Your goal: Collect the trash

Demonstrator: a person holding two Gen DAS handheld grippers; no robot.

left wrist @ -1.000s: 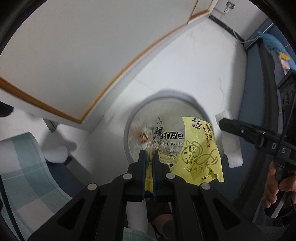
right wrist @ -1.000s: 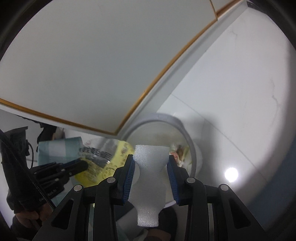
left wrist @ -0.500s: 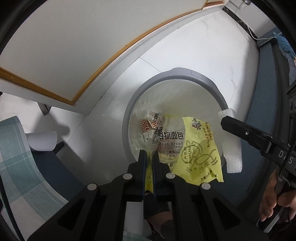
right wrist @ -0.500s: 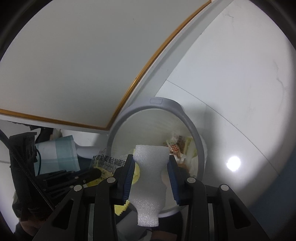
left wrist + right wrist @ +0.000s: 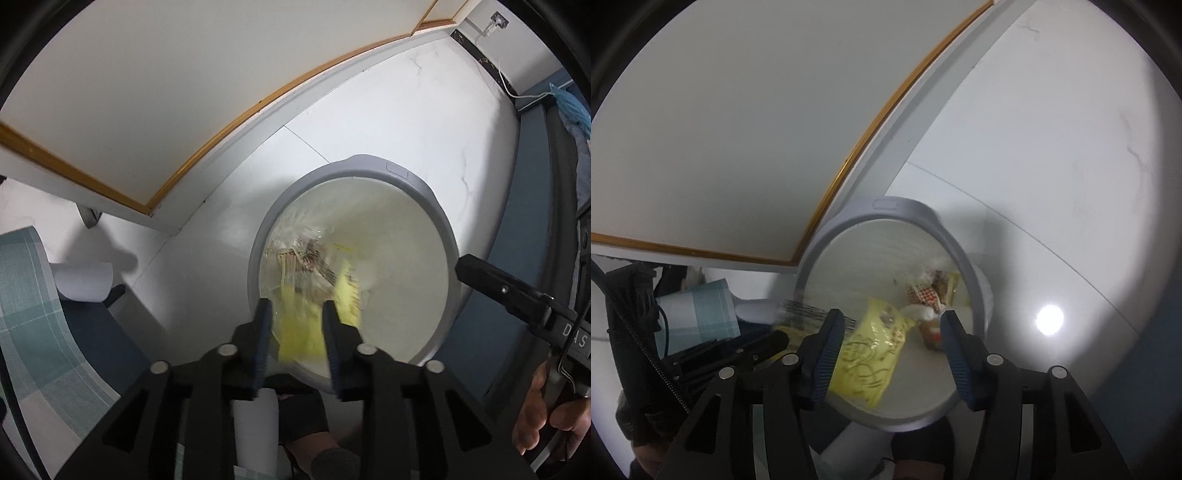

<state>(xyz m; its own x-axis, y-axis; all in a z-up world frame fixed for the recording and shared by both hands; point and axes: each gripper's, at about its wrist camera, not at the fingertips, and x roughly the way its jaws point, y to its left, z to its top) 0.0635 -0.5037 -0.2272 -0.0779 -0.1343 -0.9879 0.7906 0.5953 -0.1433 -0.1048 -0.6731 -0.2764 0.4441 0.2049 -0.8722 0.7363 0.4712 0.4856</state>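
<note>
A grey round trash bin (image 5: pixel 397 171) stands on the white floor below both grippers; it also shows in the right wrist view (image 5: pixel 886 204). My left gripper (image 5: pixel 296 314) is open over the bin's near rim. The yellow bread wrapper (image 5: pixel 306 325) is blurred, loose between and below its fingers, dropping into the bin; it also shows in the right wrist view (image 5: pixel 873 350). My right gripper (image 5: pixel 892 332) is open and empty above the bin. Older wrappers (image 5: pixel 929 293) lie at the bin's bottom. The white foam piece is not visible.
A white cabinet with a wood-coloured edge (image 5: pixel 207 147) stands left of the bin. A teal checked cloth (image 5: pixel 26 302) and a white paper roll (image 5: pixel 83 282) are at the left. A dark blue strip (image 5: pixel 532 155) borders the floor on the right.
Both grippers have opened. The left let go of the yellow wrapper, which is falling into the bin. The right let go of the white foam piece, now out of sight.
</note>
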